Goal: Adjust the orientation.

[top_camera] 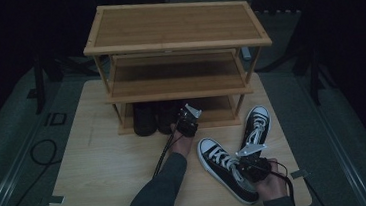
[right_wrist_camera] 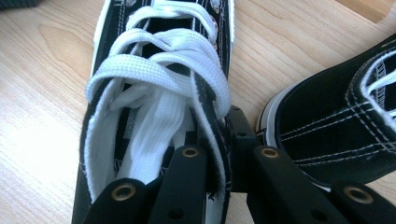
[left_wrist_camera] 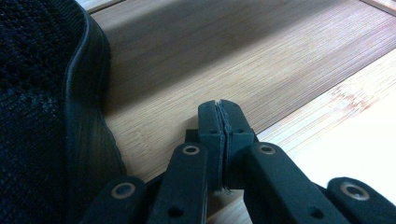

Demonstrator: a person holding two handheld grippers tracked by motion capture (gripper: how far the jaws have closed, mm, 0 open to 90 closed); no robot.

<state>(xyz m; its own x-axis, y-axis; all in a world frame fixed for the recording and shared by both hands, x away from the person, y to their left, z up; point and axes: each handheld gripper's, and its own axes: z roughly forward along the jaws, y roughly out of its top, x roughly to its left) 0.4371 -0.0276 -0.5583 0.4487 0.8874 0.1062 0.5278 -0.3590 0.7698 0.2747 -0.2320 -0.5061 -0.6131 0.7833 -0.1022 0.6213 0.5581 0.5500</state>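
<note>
Two black-and-white sneakers lie on the tabletop (top_camera: 102,175) at the near right, two dark shoes (top_camera: 144,119) sit on the bottom shelf of the one three-tier wooden rack (top_camera: 174,26), and there are two grippers at work. The right gripper (top_camera: 253,169) has its fingers clamped on the collar of the nearer sneaker (top_camera: 224,167), whose long axis runs diagonally, toe pointing far-left, heel near-right. The second sneaker (top_camera: 256,124) points its toe away to the far side, and the left gripper (top_camera: 188,125), fingers pressed together on nothing, sits at the bottom shelf beside the dark shoes.

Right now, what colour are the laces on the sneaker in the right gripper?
White laces on a black sneaker; clearest in the right gripper view.
</note>
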